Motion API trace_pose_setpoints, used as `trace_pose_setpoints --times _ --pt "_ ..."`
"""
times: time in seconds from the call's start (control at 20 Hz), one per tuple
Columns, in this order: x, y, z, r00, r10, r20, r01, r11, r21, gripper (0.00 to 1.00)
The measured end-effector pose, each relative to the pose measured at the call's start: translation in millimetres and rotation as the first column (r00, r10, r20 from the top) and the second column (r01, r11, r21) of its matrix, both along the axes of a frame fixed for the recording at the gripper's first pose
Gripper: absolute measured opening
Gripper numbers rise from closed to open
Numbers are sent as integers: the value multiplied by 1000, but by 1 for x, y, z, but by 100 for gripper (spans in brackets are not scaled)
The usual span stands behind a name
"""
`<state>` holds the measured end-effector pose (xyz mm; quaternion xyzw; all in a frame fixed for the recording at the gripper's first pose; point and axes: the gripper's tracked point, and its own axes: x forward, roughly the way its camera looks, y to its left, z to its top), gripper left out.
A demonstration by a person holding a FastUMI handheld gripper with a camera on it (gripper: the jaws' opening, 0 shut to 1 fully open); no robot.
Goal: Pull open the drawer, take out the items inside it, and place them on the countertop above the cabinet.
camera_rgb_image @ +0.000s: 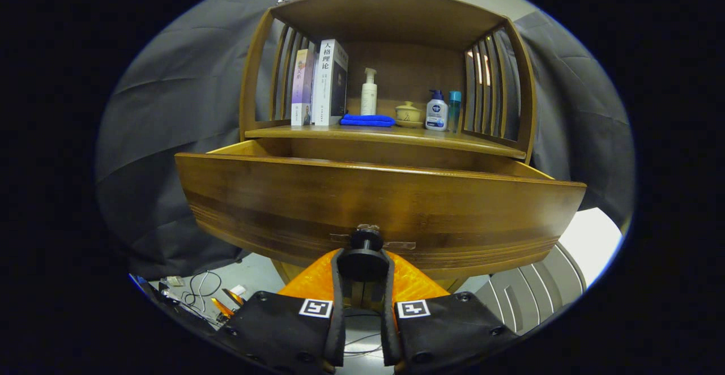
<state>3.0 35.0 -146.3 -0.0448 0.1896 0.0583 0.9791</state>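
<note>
The wooden drawer [374, 205] stands pulled out of the cabinet, its broad front panel just ahead of my fingers. A round dark knob [365, 255] sits low on the middle of that panel. My gripper [363, 267] is shut on the knob, one finger pressing on each side of it. The inside of the drawer is hidden behind the front panel from this low angle. Above the drawer runs the countertop [487, 144], the wooden shelf surface of the cabinet.
On the countertop stand two books [320, 83], a white pump bottle [369, 93], a folded blue cloth [367, 120], a small lidded bowl [408, 113], a lotion bottle [436, 112] and a teal bottle [454, 109]. Slatted side rails enclose the shelf. Cables [198, 287] lie on the floor.
</note>
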Motion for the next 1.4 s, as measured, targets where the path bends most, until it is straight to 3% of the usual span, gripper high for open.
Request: trace_pose_setpoints --times 0.5,1.05,1.4 --pt "-32 0 -8 999 33 10 -33 999 -21 28" --pt "-38 -9 49 976 80 202 -83 997 5 99" --pt "-22 -22 108 962 55 268 -68 997 41 98"
